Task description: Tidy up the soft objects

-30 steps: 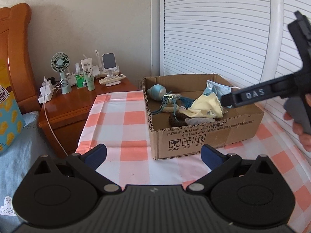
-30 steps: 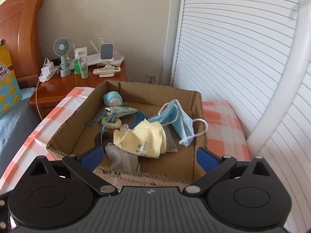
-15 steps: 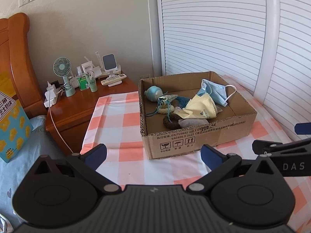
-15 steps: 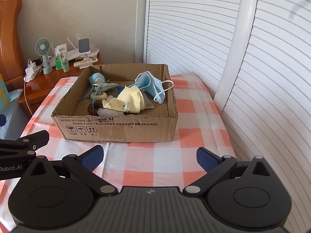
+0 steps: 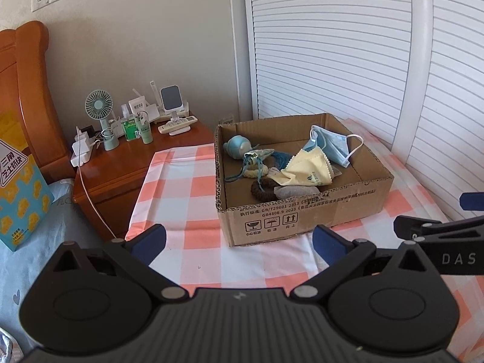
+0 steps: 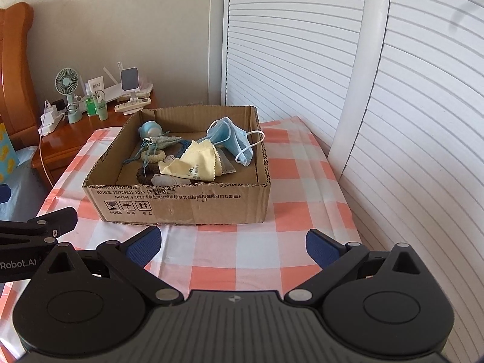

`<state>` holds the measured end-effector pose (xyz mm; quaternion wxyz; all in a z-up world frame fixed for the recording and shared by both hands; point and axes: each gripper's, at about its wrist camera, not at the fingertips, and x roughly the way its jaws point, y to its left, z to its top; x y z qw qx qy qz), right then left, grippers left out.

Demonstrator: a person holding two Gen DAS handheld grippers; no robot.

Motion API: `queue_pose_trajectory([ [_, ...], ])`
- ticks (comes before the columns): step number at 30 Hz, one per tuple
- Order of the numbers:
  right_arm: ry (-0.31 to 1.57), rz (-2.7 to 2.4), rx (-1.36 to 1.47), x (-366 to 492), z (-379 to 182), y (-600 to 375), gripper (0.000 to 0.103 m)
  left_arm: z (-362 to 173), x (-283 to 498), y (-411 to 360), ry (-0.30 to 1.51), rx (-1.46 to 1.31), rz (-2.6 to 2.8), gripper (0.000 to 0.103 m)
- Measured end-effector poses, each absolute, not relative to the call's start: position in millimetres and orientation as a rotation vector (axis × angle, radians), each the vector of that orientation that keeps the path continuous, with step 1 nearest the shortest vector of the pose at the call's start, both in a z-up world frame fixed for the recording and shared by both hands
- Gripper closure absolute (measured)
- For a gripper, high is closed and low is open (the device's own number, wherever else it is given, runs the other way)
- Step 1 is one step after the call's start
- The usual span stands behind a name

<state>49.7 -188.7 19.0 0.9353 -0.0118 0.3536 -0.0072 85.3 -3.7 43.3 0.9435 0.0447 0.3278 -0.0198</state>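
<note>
A cardboard box (image 5: 305, 217) (image 6: 181, 204) stands on the checked tablecloth (image 5: 187, 181) (image 6: 242, 260). It holds a blue face mask (image 5: 331, 146) (image 6: 231, 136), a yellow cloth (image 5: 305, 172) (image 6: 196, 166), a light blue round toy (image 5: 236, 146) (image 6: 148, 128), a tasselled pouch (image 5: 260, 155), a cream ring (image 6: 155, 157), a brown hair tie (image 5: 263, 187) and a grey soft piece (image 5: 295, 192). My left gripper (image 5: 239, 240) and right gripper (image 6: 233, 243) are open and empty, both in front of the box, apart from it.
A wooden nightstand (image 5: 121, 169) at the left carries a small fan (image 5: 98, 106), bottles, a remote and a charger with a white cable. A bed with a wooden headboard (image 5: 27, 90) lies further left. White louvred doors (image 6: 393, 90) stand behind and right of the table.
Both grippers have pulled back from the box; the right one had been over its near edge and now sits low beside the left one. The box's contents have not moved.
</note>
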Motion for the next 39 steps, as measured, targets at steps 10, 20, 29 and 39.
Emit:
queue_pose_trajectory([
  [10,0.713,-0.015,-0.024,47.2,21.4,-188.8,0.000,44.9,83.1,-3.5,0.666,0.089,-0.038,0.001],
  [20,0.711,-0.018,-0.029,46.3,22.7,-188.9,0.000,46.0,82.3,-3.4,0.668,0.088,-0.037,0.001],
  [29,0.706,-0.016,-0.029,45.7,23.8,-188.8,0.000,47.0,81.6,-3.7,0.666,0.086,-0.034,0.001],
  [39,0.703,-0.016,-0.031,44.7,25.3,-189.5,0.000,47.9,81.0,-3.5,0.666,0.085,-0.033,0.001],
])
